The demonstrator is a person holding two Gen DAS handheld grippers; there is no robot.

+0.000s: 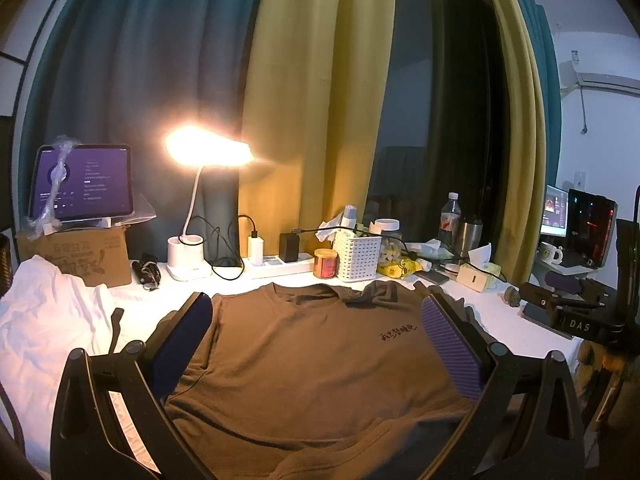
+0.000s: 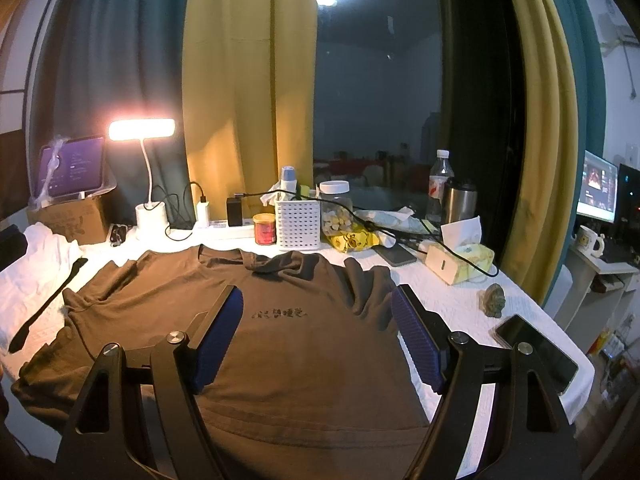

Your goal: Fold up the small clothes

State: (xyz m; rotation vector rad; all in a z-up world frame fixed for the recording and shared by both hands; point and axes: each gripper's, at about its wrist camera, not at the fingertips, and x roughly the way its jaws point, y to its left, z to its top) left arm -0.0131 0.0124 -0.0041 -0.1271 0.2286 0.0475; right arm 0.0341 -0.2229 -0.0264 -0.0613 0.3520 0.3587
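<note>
- left gripper (image 1: 316, 344): purple-padded fingers spread wide, nothing between them; lower centre of frame, above the shirt
- right gripper (image 2: 318, 334): blue ribbed pads wide apart, empty; lower centre
- brown short-sleeved cotton T-shirt (image 1: 304, 364) with dark chest print: flat on white-covered table (image 2: 452, 304), centre; one sleeve bunched near the collar
- white perforated plastic basket (image 2: 298, 224): beyond collar, centre
- lit white desk lamp (image 1: 208, 152): mid left

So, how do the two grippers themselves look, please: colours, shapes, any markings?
The left gripper and right gripper look alike: black angular frames with triangular cut-outs and round pivot bolts. Each finger carries a ribbed pad, blue to purple. I see no markings, cables or sleeves on them.
</note>
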